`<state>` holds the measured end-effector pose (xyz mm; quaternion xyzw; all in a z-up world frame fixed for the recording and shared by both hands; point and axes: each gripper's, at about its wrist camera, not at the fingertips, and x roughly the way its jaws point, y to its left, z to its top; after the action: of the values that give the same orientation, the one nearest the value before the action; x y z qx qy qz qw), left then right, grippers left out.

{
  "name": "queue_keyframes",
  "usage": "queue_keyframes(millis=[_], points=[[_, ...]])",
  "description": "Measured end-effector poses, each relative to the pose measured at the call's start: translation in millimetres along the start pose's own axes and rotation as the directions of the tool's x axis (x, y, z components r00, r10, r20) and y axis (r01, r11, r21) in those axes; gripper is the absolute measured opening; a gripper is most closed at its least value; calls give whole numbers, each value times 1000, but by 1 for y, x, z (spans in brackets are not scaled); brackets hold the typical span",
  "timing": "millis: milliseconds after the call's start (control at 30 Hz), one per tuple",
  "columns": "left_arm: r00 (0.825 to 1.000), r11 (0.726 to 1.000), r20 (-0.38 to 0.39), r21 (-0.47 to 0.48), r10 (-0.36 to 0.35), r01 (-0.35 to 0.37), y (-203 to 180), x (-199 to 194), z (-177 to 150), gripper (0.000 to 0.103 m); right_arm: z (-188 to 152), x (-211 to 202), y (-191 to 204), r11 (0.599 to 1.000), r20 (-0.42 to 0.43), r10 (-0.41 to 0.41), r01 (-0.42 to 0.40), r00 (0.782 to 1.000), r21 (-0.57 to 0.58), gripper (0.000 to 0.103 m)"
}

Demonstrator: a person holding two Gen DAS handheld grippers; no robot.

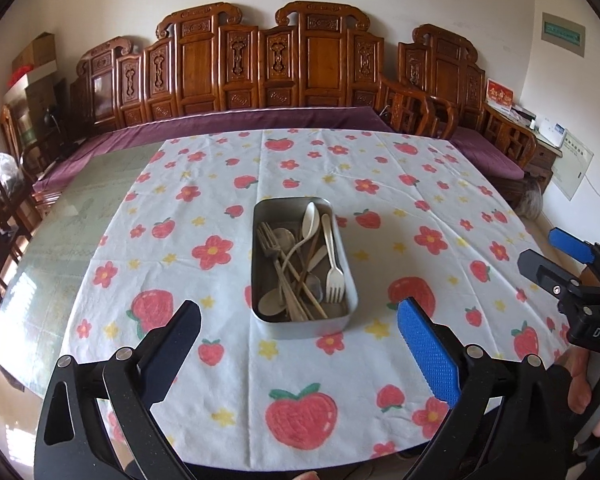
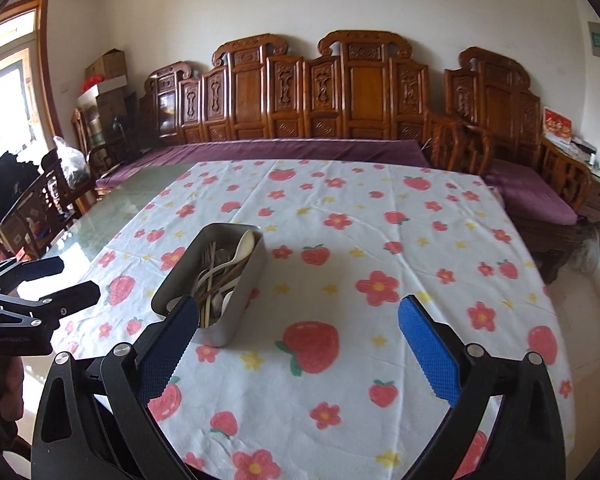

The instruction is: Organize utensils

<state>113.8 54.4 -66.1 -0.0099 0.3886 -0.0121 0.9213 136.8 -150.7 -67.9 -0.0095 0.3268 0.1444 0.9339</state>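
Utensils (image 1: 300,264) are lying piled in a grey metal tin (image 1: 350,280) that is sitting near the middle of the counter (image 1: 52,248). A white spoon (image 1: 309,220) and a white fork (image 1: 334,276) are seen on top, with a metal fork (image 1: 269,240) and thin wooden sticks mixed in. The counter is being covered by a white cloth (image 1: 300,364) with red strawberries and flowers. The left claw (image 1: 300,344) is being held just in front of the tin, its fingers wide apart, with nothing between them. The right claw (image 2: 296,340) is being held to the right of the tin, fingers wide apart too, gripping nothing. A carved wooden bench (image 1: 268,68) is standing behind.
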Motion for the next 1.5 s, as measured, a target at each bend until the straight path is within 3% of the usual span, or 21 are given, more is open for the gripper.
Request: queue_keyframes(millis=[300, 600, 1067, 1300, 1500], points=[[998, 1000, 56, 2, -29, 29, -32, -43, -12, 95, -19, -64, -13, 999, 70, -34, 32, 997, 25, 100], [987, 999, 153, 21, -48, 46, -48, -95, -4, 95, -13, -111, -17, 998, 145, -58, 53, 988, 38, 100], [958, 1000, 287, 13, -11, 7, -58, -161, 15, 95, 24, -189, 5, 997, 329, -79, 80, 941, 9, 100], [938, 1000, 346, 13, 0, -5, -63, -188, 17, 95, 30, -214, 8, 996, 371, -84, 88, 925, 6, 100], [934, 1000, 358, 16, -1, -5, -66, -194, 14, 95, 28, -217, 8, 997, 373, -76, 78, 924, 10, 100]])
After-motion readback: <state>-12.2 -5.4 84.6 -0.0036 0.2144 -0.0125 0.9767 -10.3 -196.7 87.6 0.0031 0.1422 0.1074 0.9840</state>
